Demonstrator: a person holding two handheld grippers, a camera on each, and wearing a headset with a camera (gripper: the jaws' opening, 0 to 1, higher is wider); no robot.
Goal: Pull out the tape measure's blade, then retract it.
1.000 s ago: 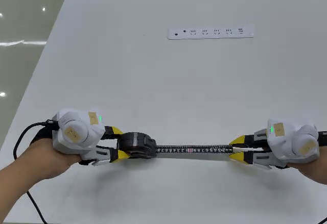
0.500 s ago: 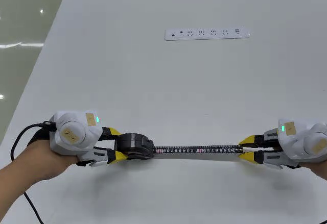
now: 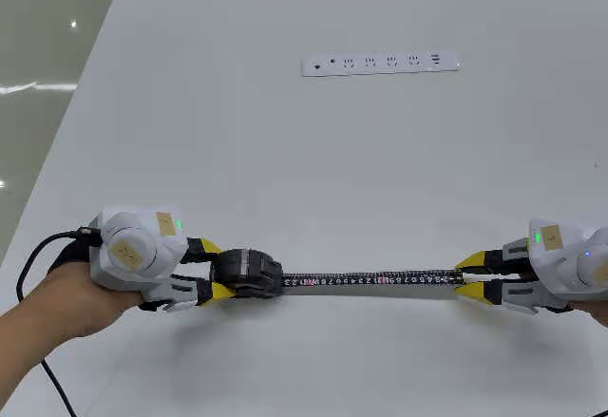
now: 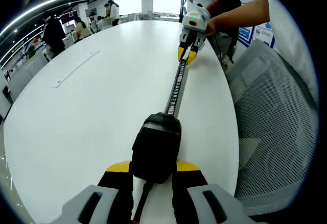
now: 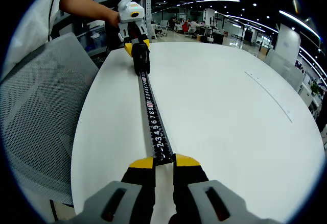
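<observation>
left gripper point(image 3: 217, 268): jaws pressed onto the tape measure case point(image 4: 156, 145), one on each flank. The case sits between the yellow tips and sticks out ahead of them.
right gripper point(image 5: 163, 163): jaws pinched together on the far end of the blade point(image 3: 370, 279). The hook is hidden between the tips.
blade position: pulled out, running straight from the case at the left gripper to the tips of the right gripper. It lies low along the table point(image 3: 313, 170) with the numerals up.
stage (judgement): pull-out looks well along, retract not yet done.
risk 1: the blade end slips out of the right gripper. Cause is thin, smooth steel plus spring pull. The blade would then whip back toward the left gripper.
risk 2: the case twists or slides forward out of the left jaws. They seem to hold only its rear part, and the pull runs straight away from them.
risk 3: the blade kinks or rolls over if the right gripper tilts or lifts off line.
risk 4: on retract, letting go instead of walking the end back would slam the hook into the case and could knock it loose.
lock: cannot tell whether it is engaged. If it is, the blade won't return.
power strip point(image 3: 380, 62): well apart, beyond the blade on the side away from both grippers. No obstruction.
</observation>
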